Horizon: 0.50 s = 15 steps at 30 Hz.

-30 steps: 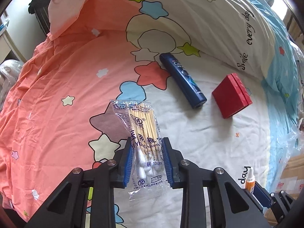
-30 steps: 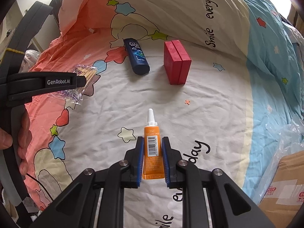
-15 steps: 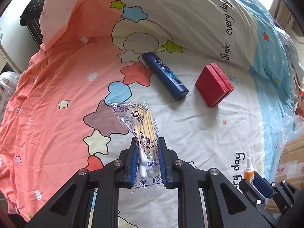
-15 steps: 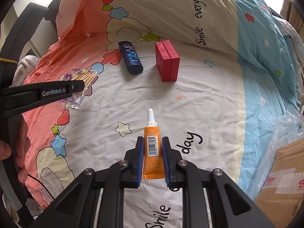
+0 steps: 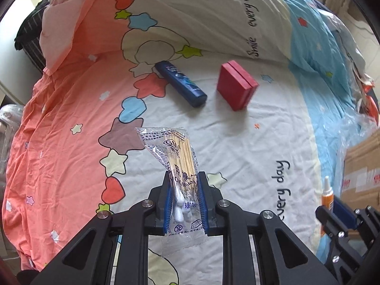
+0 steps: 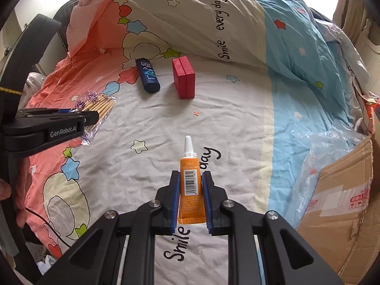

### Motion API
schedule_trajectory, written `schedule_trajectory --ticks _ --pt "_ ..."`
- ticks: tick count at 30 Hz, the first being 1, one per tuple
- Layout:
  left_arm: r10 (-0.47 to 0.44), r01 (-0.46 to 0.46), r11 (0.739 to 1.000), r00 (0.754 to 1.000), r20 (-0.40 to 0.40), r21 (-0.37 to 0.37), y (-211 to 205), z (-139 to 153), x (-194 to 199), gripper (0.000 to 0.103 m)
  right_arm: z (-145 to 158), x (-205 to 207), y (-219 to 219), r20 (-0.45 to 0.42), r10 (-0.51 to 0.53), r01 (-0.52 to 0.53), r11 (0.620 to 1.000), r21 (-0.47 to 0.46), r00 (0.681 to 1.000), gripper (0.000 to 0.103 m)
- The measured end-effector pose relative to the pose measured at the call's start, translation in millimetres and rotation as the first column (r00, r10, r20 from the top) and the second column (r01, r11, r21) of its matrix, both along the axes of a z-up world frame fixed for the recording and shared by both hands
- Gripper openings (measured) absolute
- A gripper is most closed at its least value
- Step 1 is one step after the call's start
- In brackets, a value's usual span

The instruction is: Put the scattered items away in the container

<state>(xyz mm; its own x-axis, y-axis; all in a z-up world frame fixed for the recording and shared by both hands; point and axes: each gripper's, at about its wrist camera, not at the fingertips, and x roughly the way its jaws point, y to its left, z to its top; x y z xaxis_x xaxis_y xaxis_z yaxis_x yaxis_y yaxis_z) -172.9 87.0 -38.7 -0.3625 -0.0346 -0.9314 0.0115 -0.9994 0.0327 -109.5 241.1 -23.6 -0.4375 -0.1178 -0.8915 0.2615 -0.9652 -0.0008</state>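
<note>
My left gripper is shut on a clear packet of cotton swabs, lifted above the bedspread. My right gripper is shut on an orange glue tube with a white nozzle, also held off the bed. On the bed farther away lie a dark blue bottle and a red box, side by side. From the right wrist view the left gripper with its packet shows at the left edge. The glue tube shows at the right edge of the left wrist view.
A cardboard box with clear plastic wrap stands at the right beside the bed. A folded quilt rises behind the bottle and the red box. A hand shows at the left edge.
Both grippers have risen and pulled back from the bed with their items. The left jaws closed tighter on the swab packet. The bottle and red box have not moved.
</note>
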Motion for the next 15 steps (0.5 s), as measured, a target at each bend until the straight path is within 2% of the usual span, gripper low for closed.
schedule_trajectory --ticks 15 --pt "-0.163 0.162 0.986 0.986 -0.024 -0.026 76 24 35 0.020 44 42 58 -0.044 -0.116 0.116 0.993 -0.003 0.992 0.017"
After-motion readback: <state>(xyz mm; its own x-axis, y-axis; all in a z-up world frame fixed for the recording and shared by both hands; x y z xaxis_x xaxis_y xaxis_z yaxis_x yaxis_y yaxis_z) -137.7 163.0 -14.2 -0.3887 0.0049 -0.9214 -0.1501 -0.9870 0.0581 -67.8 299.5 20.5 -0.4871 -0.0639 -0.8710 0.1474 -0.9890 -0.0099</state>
